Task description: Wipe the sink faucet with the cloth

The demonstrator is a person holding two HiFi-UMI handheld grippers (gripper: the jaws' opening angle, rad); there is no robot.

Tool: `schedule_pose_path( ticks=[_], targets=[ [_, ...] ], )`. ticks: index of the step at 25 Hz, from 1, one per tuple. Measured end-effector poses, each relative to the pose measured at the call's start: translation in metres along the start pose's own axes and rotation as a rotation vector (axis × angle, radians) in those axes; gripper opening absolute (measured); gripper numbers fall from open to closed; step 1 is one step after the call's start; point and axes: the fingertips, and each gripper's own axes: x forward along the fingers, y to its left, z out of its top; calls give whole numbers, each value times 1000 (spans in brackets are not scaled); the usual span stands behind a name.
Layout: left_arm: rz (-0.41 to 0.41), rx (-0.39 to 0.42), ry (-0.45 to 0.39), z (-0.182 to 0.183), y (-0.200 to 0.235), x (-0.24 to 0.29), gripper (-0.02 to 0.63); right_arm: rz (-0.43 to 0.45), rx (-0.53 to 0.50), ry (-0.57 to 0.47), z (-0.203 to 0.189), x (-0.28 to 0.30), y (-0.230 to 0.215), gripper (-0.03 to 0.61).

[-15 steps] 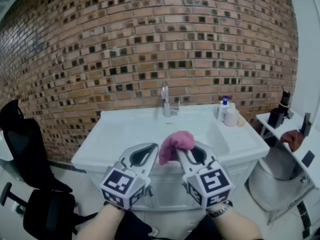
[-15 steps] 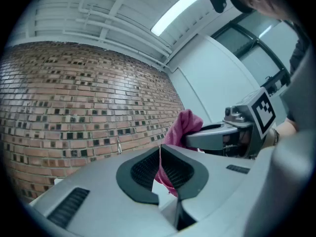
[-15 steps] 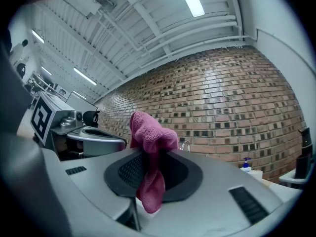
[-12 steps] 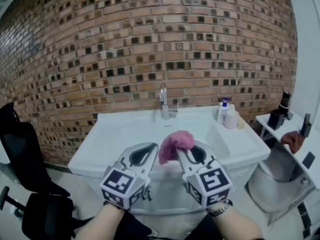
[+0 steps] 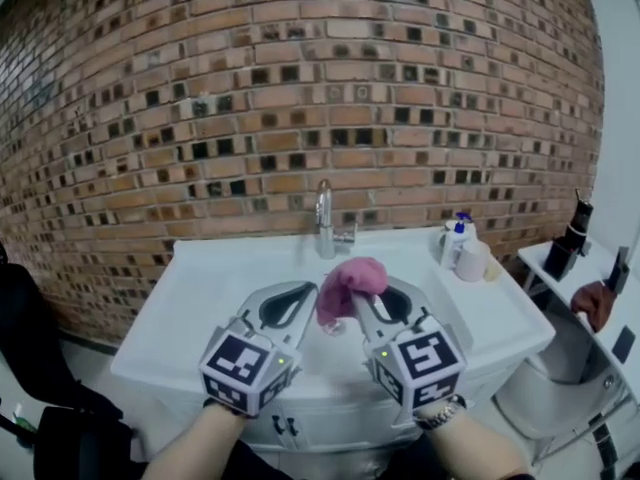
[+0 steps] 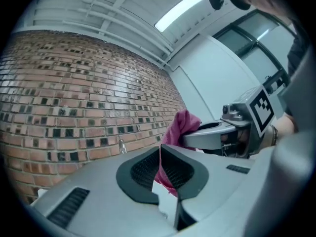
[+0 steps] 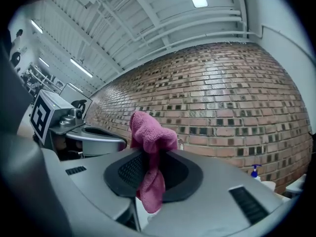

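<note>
We hold our left tool (image 5: 298,306) over the white sink (image 5: 215,273), its jaws closed and empty. Just beside it, our right tool (image 5: 362,306) grips a bunched pink cloth (image 5: 350,280), held short of the faucet (image 5: 325,218) by the brick wall (image 5: 300,88).

Approach to faucet (image 5: 324,218): the white sink (image 5: 215,288) lay open from its near edge to the spout, giving a straight way in.
Rear: brick wall (image 5: 300,88) rose close behind the faucet and closed that side.
Right rim: soap bottle (image 5: 457,234) and white cup (image 5: 471,260) stood together.
Far right: side shelf (image 5: 575,278), cluttered.
Lower left: black chair (image 5: 25,338), apart from the sink.
</note>
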Motion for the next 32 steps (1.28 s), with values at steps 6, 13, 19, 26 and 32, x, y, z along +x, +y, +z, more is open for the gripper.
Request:
schedule_pose_path(
  ticks=[6,13,19,26,32],
  targets=[
    [-4,2,15,-11,32,37,18,-9,-16,22,-6,47,-28,69],
    [3,-3,28,-13,59,75,18,-7,-35,20,-1,91,-53,69],
    [26,0,33,-12,84,97,18,-3,-35,27,1,119,-66,69],
    [49,-16,48,-28,108,115,18,3,-44,37,-2,146,-73,69],
    [56,-27,67,-40,121,128,18,6,-61,53,-6,166,-76,69]
  ],
)
